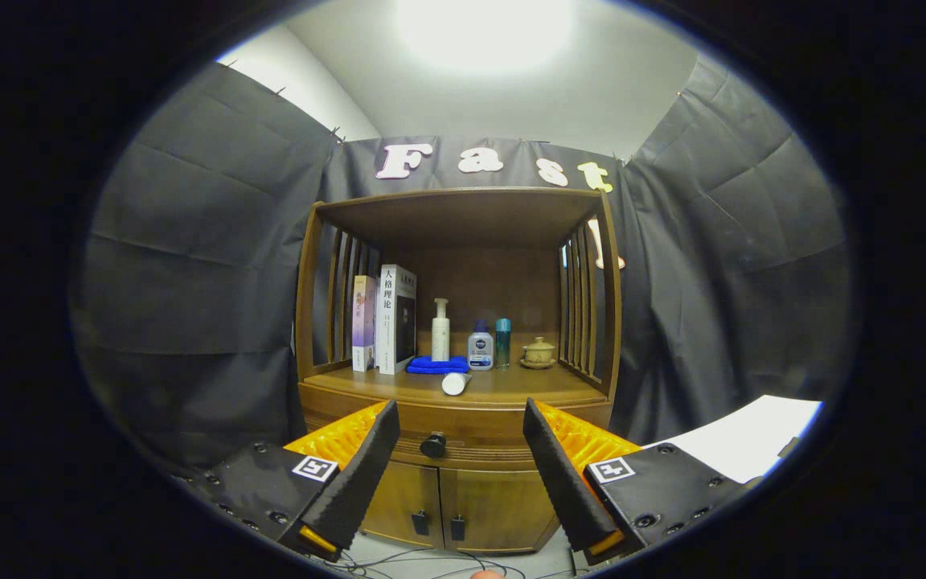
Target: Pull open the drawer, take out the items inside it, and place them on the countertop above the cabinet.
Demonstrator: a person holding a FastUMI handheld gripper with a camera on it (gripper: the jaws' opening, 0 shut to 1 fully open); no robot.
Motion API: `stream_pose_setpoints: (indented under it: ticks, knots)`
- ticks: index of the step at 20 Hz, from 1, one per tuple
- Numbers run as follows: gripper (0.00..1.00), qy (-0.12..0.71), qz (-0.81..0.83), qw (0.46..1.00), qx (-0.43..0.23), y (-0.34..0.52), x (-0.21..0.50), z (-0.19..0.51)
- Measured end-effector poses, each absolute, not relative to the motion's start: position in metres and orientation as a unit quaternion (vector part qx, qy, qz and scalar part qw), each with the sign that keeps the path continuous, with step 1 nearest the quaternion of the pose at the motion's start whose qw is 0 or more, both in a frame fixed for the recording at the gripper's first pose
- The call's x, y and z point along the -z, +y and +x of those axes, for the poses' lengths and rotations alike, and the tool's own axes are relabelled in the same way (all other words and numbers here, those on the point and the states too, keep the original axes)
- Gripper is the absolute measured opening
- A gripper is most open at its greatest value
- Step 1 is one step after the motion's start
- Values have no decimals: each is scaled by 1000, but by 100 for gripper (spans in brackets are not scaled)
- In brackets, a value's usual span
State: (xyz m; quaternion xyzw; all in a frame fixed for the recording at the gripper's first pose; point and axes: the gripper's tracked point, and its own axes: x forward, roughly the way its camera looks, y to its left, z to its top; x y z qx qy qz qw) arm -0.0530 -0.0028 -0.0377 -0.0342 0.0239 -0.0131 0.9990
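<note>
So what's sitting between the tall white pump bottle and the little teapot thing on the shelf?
In the gripper view, two small bottles: a white-and-blue bottle, then a teal bottle, between the pump bottle and the lidded cup.

The white book (396,319), standing at the left of the countertop (503,390), bears the spine title 人格理论. The spine print on the purple book (363,322) just to its left is too small to read. The gripper (459,410), its fingers spread apart on nothing, carries two square black-and-white markers (315,468) without letters.
</note>
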Motion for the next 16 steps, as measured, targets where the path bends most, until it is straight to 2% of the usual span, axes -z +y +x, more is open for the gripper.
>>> stream_pose_setpoints:
  ticks: [16]
  knots:
    - [97, -1, -36, 999, 11, -1, 24, -60]
